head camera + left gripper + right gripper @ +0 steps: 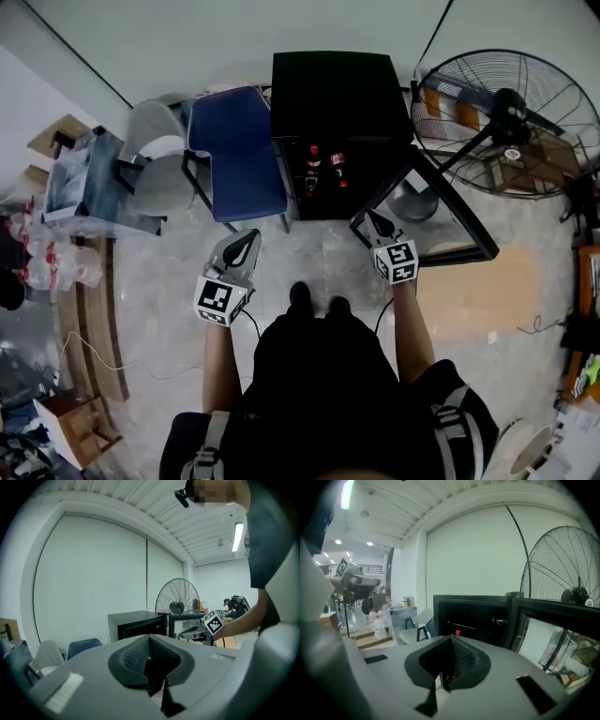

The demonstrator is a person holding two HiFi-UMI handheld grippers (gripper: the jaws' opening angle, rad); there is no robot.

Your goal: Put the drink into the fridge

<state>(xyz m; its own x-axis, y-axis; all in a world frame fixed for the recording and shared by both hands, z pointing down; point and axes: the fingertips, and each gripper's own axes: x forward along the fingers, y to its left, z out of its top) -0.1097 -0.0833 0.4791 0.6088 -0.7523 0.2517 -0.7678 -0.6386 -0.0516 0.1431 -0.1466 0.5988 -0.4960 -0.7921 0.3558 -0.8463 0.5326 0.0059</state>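
A: Location of the drink bottles (pixel 313 167)?
B: Side by side inside the black fridge (pixel 337 89), red caps showing; door (pixel 441 216) swung open to the right.
A: State of the left gripper (pixel 249 236) and the right gripper (pixel 371 219)?
B: Both held in front of the fridge, jaws pressed together, nothing between. Right one just beside the door's near corner.
A: Around the fridge?
B: Just left, a blue chair (pixel 236 150); beyond it, a grey chair (pixel 155 159); at right, behind the door, a fan (pixel 506 122).

The pale tiled floor (pixel 314 258) carries a black fridge (pixel 333 94) at twelve o'clock, its door (pixel 441 211) standing open toward two. A blue chair (pixel 239 150) stands at eleven, a large fan (pixel 497 122) at one, and an open cardboard box (pixel 75 427) at eight. Red-capped bottles (pixel 314 167) stand on a shelf inside the fridge.
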